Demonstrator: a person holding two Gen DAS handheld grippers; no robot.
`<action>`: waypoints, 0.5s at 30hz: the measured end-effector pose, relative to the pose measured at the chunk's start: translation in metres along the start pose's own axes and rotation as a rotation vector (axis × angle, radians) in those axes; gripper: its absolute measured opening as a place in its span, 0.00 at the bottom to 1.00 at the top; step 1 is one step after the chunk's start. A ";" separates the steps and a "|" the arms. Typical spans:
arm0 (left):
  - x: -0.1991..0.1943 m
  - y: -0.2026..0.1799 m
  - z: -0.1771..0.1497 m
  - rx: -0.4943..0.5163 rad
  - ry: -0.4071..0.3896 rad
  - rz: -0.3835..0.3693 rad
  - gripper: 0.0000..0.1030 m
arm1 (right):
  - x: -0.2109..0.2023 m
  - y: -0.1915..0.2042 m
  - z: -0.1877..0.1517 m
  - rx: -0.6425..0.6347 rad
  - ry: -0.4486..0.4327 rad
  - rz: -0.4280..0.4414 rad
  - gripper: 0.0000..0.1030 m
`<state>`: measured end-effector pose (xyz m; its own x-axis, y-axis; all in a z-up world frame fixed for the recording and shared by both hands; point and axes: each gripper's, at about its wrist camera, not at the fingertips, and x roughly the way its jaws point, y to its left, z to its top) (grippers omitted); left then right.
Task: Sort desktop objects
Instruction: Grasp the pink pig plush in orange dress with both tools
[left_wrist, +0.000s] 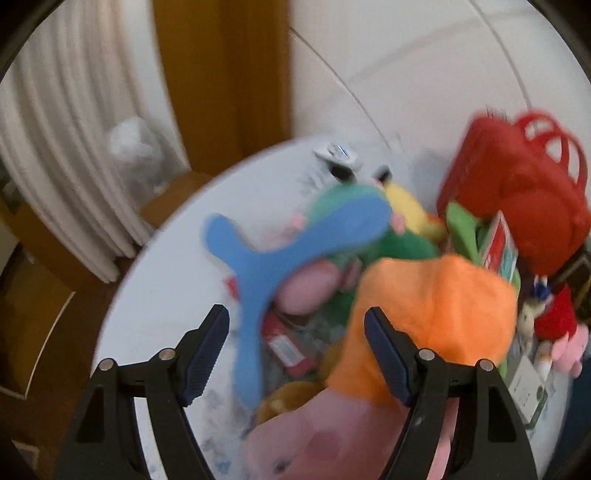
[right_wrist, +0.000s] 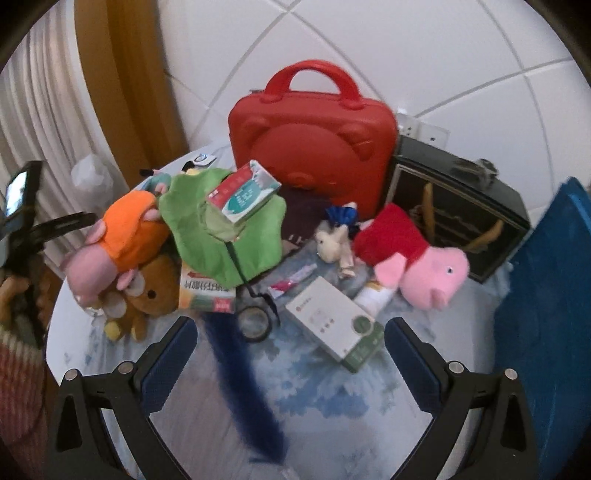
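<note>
A heap of toys and boxes covers the round white table (right_wrist: 74, 332). My left gripper (left_wrist: 295, 354) hangs open over the heap, just above a blurred blue plush fin (left_wrist: 251, 314) and a pig plush in an orange dress (left_wrist: 432, 314); nothing is gripped. My right gripper (right_wrist: 291, 365) is open above the table's front, with a dark blue furry strip (right_wrist: 243, 387) lying below its fingers. Ahead of it are a white-and-green box (right_wrist: 340, 325), a tape roll (right_wrist: 255, 321), a pig plush in red (right_wrist: 417, 258), a green plush (right_wrist: 221, 236) and a small box (right_wrist: 243, 192) on top of it.
A red hard case (right_wrist: 314, 147) stands upright at the back, a black box (right_wrist: 461, 221) to its right. A blue bin (right_wrist: 546, 295) is at the right edge. A brown bear plush (right_wrist: 147, 295) lies at the left. Curtains and a tiled wall stand behind.
</note>
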<state>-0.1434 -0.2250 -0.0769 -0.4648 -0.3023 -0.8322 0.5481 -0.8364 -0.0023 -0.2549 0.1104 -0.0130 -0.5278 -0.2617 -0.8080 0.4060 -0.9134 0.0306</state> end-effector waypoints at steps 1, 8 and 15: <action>0.000 -0.008 -0.004 0.025 -0.014 -0.029 0.73 | 0.006 -0.002 0.003 -0.002 0.011 0.000 1.00; -0.035 -0.080 -0.091 0.299 0.039 -0.342 0.73 | 0.034 -0.018 0.007 0.005 0.071 0.004 1.00; -0.060 -0.093 -0.161 0.280 0.075 -0.326 0.73 | 0.032 -0.021 -0.017 0.005 0.104 0.041 1.00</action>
<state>-0.0543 -0.0555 -0.1166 -0.5252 0.0232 -0.8507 0.1669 -0.9774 -0.1297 -0.2681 0.1267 -0.0497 -0.4304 -0.2654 -0.8627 0.4222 -0.9040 0.0675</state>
